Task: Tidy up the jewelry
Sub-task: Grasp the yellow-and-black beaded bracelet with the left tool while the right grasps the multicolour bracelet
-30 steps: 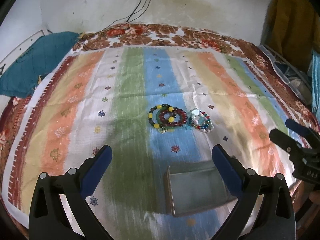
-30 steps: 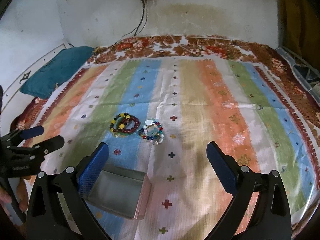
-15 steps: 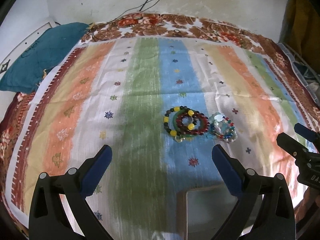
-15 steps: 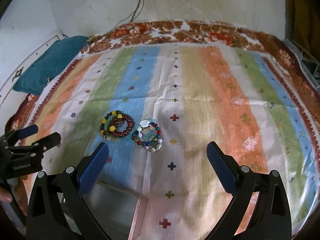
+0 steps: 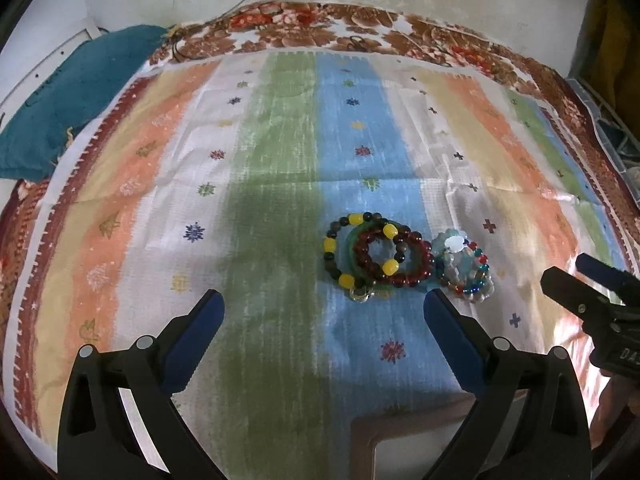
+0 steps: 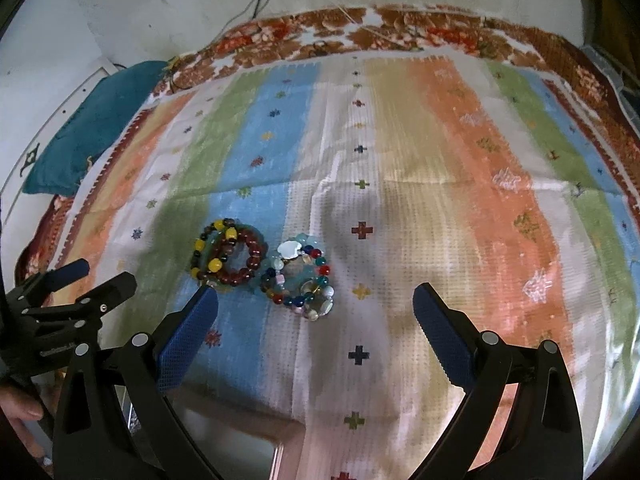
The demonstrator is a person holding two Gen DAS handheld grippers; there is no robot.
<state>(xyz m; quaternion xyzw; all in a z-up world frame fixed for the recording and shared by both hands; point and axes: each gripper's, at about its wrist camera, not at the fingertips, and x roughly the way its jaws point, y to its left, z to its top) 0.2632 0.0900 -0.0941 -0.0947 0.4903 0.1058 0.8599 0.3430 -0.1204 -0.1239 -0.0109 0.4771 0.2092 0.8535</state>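
Two heaps of bead bracelets lie on the striped cloth. The left heap [image 5: 378, 254] [image 6: 228, 254] mixes dark red, yellow and dark beads. Right of it lies a pile of pale and multicoloured beads [image 5: 464, 268] [image 6: 302, 280]. My left gripper [image 5: 322, 312] is open, just short of the red and yellow heap. My right gripper [image 6: 316, 308] is open too, with the multicoloured pile ahead between its fingers. A grey box [image 5: 404, 432] [image 6: 240, 452] shows only its rim at the bottom edge of each view.
The striped cloth [image 5: 280, 140] covers a floral bedspread [image 5: 320, 32]. A teal cushion [image 5: 76, 92] lies at the far left. Cables hang down the white wall behind. A hand [image 6: 20, 408] holds the left gripper's handle.
Both grippers have moved forward and down toward the bracelets, which now look larger. The grey box has slid to the bottom edge of both views.
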